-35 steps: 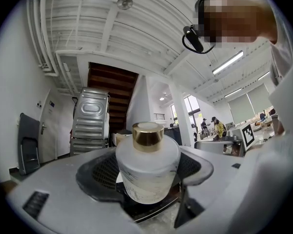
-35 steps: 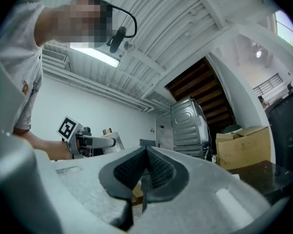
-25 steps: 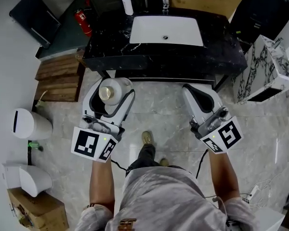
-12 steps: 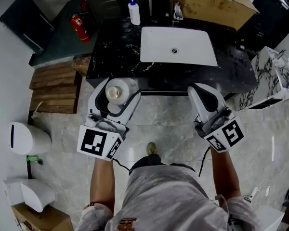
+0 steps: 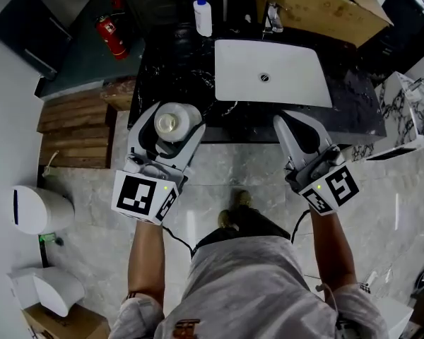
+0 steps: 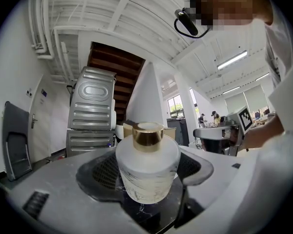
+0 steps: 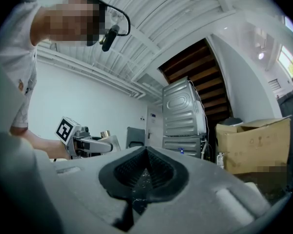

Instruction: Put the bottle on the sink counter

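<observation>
A squat white marbled bottle (image 5: 169, 123) with a gold cap stands upright between the jaws of my left gripper (image 5: 174, 114), which is shut on it. In the left gripper view the bottle (image 6: 147, 169) fills the middle, with the pads against its sides. It hangs over the front left edge of the black marble sink counter (image 5: 171, 73). My right gripper (image 5: 288, 119) is shut and holds nothing, and it hovers at the counter's front edge, just below the white basin (image 5: 272, 73). The right gripper view shows its jaws (image 7: 145, 172) closed together.
A white pump bottle (image 5: 203, 14) and a faucet (image 5: 272, 17) stand at the counter's back. A cardboard box (image 5: 318, 6) sits behind the basin. A fire extinguisher (image 5: 109, 34) and wooden pallets (image 5: 74, 129) lie to the left, and a marbled cabinet (image 5: 403, 111) to the right.
The person has stepped toward the counter. Both grippers moved forward with them, and the bottle now reaches over the counter's front edge. The grip on the bottle is unchanged.
</observation>
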`<state>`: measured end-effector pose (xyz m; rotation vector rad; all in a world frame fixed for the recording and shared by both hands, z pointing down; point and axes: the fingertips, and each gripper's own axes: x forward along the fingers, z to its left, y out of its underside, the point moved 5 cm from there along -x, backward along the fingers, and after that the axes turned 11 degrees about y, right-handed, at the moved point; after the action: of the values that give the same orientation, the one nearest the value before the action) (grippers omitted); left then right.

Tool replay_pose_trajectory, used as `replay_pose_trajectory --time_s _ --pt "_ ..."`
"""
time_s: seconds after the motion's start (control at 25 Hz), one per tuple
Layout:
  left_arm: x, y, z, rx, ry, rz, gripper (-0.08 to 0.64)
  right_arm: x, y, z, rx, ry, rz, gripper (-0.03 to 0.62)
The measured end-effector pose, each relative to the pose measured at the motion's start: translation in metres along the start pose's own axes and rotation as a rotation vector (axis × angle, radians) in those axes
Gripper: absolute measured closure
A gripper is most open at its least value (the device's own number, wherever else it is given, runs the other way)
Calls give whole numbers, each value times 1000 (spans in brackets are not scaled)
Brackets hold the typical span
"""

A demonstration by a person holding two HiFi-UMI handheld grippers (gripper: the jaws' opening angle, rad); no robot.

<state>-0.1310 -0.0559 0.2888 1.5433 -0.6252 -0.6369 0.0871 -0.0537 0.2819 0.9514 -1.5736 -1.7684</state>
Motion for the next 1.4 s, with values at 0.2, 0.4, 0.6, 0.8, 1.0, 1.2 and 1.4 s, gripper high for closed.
replay_pose_trajectory --time_s 0.2,0.4,0.6,0.8,1.0,1.2,1.4 --pt "21 10 29 -13 -14 20 235 38 10 -15 0 -16 4 592" --pt "51 20 59 4 -28 44 235 75 20 -46 19 -20 -1 592" --pt "85 25 88 7 -53 75 235 109 30 -76 40 -40 -1 592" --pt "113 33 113 0 -80 107 235 136 36 -99 46 -78 1 592" --pt "129 45 144 -17 -94 161 235 165 46 -105 62 -92 21 592" --pt "138 66 177 -31 -85 215 235 187 59 -97 57 -91 46 592" --pt "149 89 210 -54 -63 265 235 201 69 -89 51 -69 73 592"
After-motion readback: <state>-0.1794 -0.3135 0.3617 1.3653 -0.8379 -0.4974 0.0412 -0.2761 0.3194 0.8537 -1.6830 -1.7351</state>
